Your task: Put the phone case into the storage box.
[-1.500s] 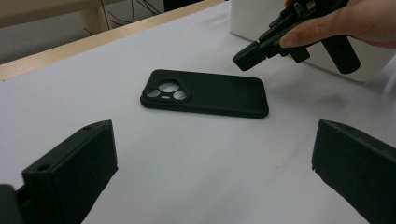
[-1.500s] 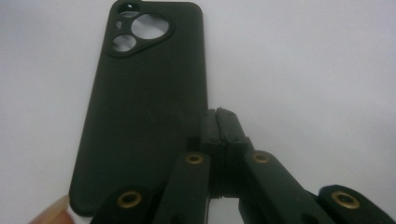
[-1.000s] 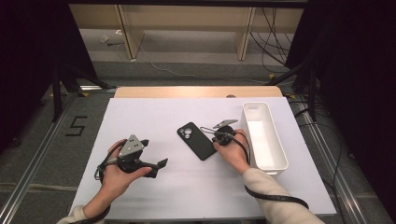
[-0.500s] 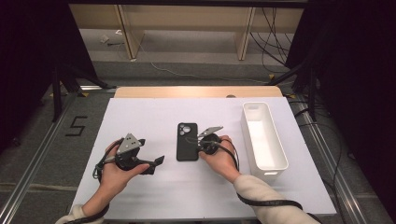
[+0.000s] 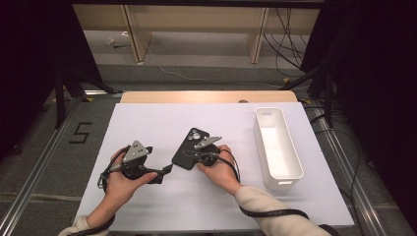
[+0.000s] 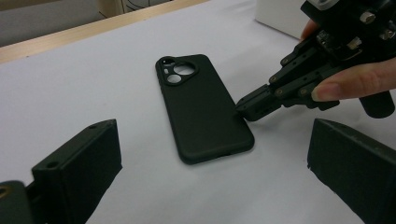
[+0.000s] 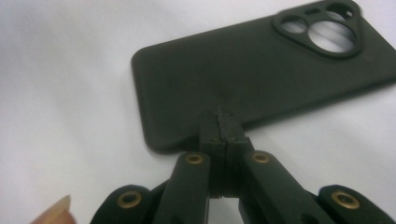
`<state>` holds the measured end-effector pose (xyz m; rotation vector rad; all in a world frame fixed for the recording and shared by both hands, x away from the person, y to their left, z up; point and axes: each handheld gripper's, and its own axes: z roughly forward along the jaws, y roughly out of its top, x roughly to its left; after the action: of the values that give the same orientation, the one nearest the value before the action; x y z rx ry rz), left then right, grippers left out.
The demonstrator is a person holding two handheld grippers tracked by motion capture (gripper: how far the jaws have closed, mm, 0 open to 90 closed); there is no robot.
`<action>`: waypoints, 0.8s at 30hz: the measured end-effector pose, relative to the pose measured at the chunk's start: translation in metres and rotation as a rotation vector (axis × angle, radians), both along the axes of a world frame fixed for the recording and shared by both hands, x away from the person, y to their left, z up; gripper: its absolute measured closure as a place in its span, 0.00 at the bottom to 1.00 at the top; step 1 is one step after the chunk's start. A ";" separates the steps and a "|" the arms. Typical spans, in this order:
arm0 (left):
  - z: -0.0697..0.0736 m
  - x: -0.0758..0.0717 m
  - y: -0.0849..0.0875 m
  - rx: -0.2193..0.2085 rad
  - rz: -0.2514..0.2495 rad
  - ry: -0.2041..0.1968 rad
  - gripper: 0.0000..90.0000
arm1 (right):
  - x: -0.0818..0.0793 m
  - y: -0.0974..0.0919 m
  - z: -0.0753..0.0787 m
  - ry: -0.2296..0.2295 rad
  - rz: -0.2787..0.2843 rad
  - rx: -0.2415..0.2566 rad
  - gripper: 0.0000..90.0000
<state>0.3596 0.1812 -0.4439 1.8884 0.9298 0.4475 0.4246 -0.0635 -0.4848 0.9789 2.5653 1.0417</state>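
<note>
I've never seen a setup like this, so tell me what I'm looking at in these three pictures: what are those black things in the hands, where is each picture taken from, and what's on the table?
A person sits at a white table holding a hand-operated two-jaw gripper in each hand. The wide picture comes from a camera above; the other two come from cameras riding on each gripper. On the table lie a black phone case, back up, and an empty white bin to its right. The right gripper, jaws shut, touches its tip to the case's long edge, gripping nothing. The left gripper, jaws open, rests nearby, pointing at the case.
</note>
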 end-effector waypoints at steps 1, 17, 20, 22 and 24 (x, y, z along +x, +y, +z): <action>0.000 0.000 0.000 0.002 -0.001 -0.001 0.03 | 0.000 0.002 -0.001 -0.011 0.004 0.000 1.00; 0.000 0.000 -0.001 0.005 -0.002 -0.001 0.03 | 0.002 0.014 -0.005 -0.018 0.035 0.040 1.00; 0.000 0.000 -0.001 0.004 -0.003 -0.001 0.03 | 0.001 0.016 -0.006 -0.017 0.039 0.044 1.00; 0.000 -0.001 -0.001 0.005 -0.003 -0.001 0.03 | 0.002 0.016 -0.007 -0.019 0.047 0.054 1.00; 0.000 -0.001 -0.001 0.005 -0.004 0.000 0.03 | 0.002 0.016 -0.007 -0.022 0.053 0.055 1.00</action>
<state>0.3589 0.1804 -0.4438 1.8940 0.9260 0.4480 0.4263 -0.0474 -0.4919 0.9125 2.5709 1.1356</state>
